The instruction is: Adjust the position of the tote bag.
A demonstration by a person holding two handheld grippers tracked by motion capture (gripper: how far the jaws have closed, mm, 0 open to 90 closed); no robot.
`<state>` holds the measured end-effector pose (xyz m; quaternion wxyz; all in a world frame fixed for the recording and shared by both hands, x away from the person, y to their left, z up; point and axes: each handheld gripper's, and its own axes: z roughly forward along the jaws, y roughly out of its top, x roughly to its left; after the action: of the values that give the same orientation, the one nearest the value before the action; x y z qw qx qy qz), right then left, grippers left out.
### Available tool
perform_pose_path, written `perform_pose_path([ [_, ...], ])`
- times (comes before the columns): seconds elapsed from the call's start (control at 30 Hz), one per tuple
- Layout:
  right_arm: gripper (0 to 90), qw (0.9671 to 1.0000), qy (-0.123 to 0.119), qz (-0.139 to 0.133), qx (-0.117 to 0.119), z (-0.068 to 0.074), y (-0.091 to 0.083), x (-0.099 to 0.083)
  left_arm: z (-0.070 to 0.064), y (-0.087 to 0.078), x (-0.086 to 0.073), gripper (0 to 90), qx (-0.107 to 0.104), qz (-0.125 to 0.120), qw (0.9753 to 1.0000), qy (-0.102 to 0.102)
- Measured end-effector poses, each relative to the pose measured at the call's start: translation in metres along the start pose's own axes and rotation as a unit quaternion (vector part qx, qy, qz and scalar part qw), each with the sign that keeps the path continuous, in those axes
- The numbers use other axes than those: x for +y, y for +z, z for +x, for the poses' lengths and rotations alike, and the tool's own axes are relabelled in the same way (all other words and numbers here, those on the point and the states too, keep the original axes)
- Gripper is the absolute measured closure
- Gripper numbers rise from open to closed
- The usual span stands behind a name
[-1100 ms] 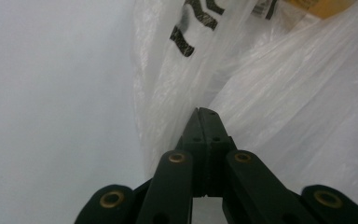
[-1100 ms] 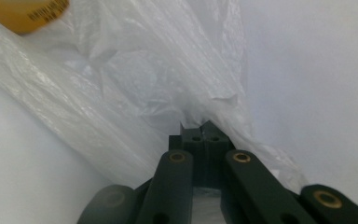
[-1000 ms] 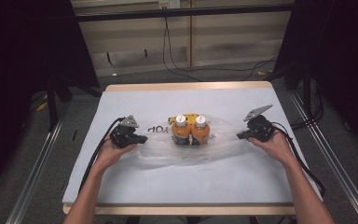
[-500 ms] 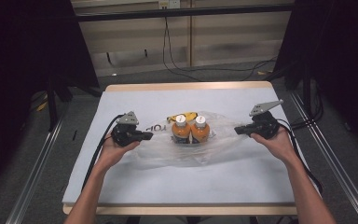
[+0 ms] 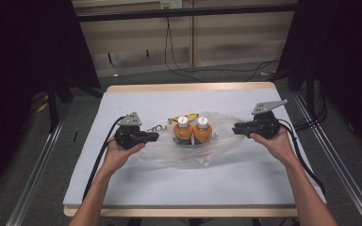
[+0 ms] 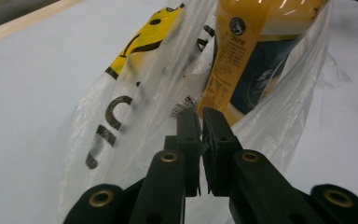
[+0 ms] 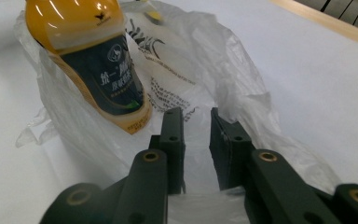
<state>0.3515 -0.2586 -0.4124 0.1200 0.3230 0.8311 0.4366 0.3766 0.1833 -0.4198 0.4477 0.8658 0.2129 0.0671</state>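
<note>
Two orange bottles (image 5: 184,132) (image 5: 202,131) with white caps stand side by side inside a clear plastic bag (image 5: 219,146) at the middle of the white-covered table (image 5: 136,188). My left gripper (image 5: 156,136) points at the bag's left end. In the left gripper view its jaws (image 6: 200,122) are pinched on the bag's film (image 6: 121,116), in front of an orange bottle (image 6: 242,60). My right gripper (image 5: 234,128) is at the bag's right end. Its jaws (image 7: 196,122) stand apart with bag film (image 7: 223,60) between them, and a bottle (image 7: 98,65) leans beyond.
The table's wooden far edge (image 5: 188,87) runs across the back, with cables (image 5: 179,66) on the floor behind it. Metal rails (image 5: 37,183) flank both sides. Bare white cover lies in front of the bag and toward the far corners.
The right gripper has shifted slightly up and outward at the bag's right end. The left gripper has edged toward the bag. The bottles stay in place.
</note>
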Motion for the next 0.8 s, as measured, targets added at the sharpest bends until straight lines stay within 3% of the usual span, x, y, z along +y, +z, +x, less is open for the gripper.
perform_pose_path([
  [0.1, 72.6, 0.9999, -0.005, -0.007, 0.006, 0.004, 0.001, 0.004, -0.004, -0.001, 0.002, 84.0, -0.001, -0.005, 1.0000, 0.004],
  [0.13, 67.8, 0.9998, -0.015, 0.002, 0.014, 0.008, 0.005, 0.005, -0.005, -0.002, 0.002, 82.8, 0.001, -0.002, 1.0000, 0.005],
  [0.2, 65.0, 0.9994, -0.027, 0.010, 0.019, 0.013, 0.009, 0.006, -0.009, 0.000, -0.004, 81.8, 0.009, 0.020, 0.9996, 0.016],
  [0.27, 68.3, 0.9992, -0.032, 0.019, 0.015, 0.016, 0.012, 0.006, -0.010, -0.001, -0.009, 82.2, -0.002, 0.014, 0.9998, 0.012],
  [0.43, 77.9, 0.9993, -0.022, 0.008, 0.029, 0.018, 0.016, 0.012, -0.014, -0.011, -0.006, 87.8, -0.015, -0.014, 0.9998, 0.004],
  [0.47, 84.7, 0.9992, -0.023, 0.014, 0.031, 0.019, 0.020, 0.012, -0.021, -0.012, -0.006, 88.4, -0.024, -0.023, 0.9994, 0.008],
  [0.6, 90.0, 0.9988, -0.024, 0.022, 0.036, 0.020, 0.027, 0.015, -0.032, -0.003, -0.006, 89.3, -0.041, -0.033, 0.9986, 0.007],
  [0.7, 90.0, 0.9988, -0.026, 0.022, 0.036, 0.023, 0.029, 0.020, -0.041, 0.010, 0.000, 89.5, -0.069, -0.046, 0.9965, -0.002],
  [0.8, 90.0, 0.9983, -0.028, 0.014, 0.049, 0.025, 0.031, 0.032, -0.056, 0.023, 0.010, 90.0, -0.072, -0.042, 0.9964, 0.015],
])
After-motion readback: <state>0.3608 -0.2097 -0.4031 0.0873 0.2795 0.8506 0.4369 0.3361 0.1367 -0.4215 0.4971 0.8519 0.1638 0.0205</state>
